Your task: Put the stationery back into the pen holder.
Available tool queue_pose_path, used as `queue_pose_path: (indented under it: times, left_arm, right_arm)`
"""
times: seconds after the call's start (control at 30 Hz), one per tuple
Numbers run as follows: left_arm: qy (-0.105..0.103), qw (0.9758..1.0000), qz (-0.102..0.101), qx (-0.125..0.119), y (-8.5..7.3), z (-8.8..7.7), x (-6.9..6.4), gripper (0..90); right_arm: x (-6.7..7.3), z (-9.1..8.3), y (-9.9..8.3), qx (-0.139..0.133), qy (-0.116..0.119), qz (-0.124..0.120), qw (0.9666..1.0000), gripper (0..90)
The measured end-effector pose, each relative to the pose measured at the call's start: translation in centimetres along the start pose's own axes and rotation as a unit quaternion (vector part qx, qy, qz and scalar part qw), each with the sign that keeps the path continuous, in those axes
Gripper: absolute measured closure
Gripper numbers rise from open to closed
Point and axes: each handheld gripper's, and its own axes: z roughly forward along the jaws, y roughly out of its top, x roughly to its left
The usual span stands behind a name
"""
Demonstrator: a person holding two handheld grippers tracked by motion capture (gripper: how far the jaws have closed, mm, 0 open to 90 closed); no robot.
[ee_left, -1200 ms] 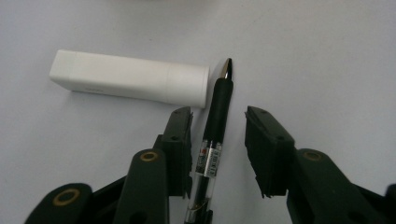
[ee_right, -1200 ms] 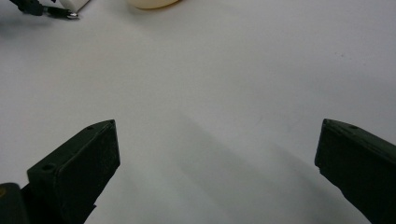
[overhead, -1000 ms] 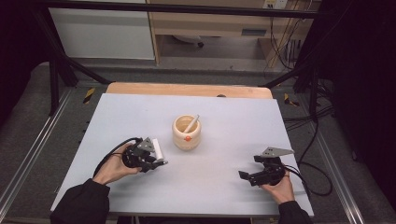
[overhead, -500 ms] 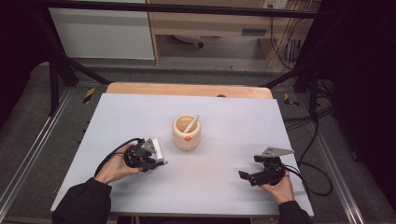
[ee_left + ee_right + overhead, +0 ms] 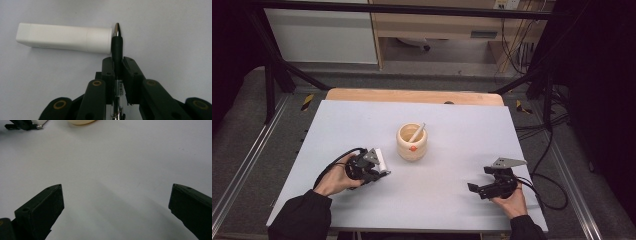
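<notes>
My left gripper (image 5: 117, 60) lies low over the table, its jaws having just been closing on a black pen (image 5: 117, 42), and both pads now press its barrel. The pen's silver tip points away, right beside the end of a white rectangular block (image 5: 63, 37) lying flat. In the high view the left gripper (image 5: 382, 172) sits at the table's front left with the white block (image 5: 381, 159) just beyond it. My right gripper (image 5: 116, 191) stands wide open over bare table, at the front right (image 5: 471, 187).
A pale round cup (image 5: 412, 142) with a light stick (image 5: 416, 132) leaning in it stands mid-table, between and beyond both hands. The grey table top (image 5: 462, 125) ends in a wooden strip at the back. Cables trail off the right edge.
</notes>
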Motion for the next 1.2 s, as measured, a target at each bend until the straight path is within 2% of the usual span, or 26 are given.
queue_pose_path:
  times: [0.27,0.53,0.77,1.2]
  left_arm:
    - [0.000,0.9999,-0.011,-0.008,-0.1,-1.2,-0.1,79.5]
    - [0.006,0.9992,-0.027,-0.027,-0.4,-2.3,-0.1,79.5]
    - [0.005,0.9989,-0.027,-0.039,-0.5,-3.1,-0.4,79.5]
    - [0.006,0.9972,-0.045,-0.059,0.2,-4.3,-0.6,79.5]
  right_arm:
    - [0.0,0.0,0.0,0.000,0.000,0.001,1.0000,0.7]
    - [0.0,0.0,0.0,0.002,0.000,0.002,1.0000,0.7]
    - [0.0,0.0,0.0,0.002,-0.001,0.001,1.0000,0.7]
    - [0.0,-0.1,0.0,0.001,-0.001,0.001,1.0000,0.7]
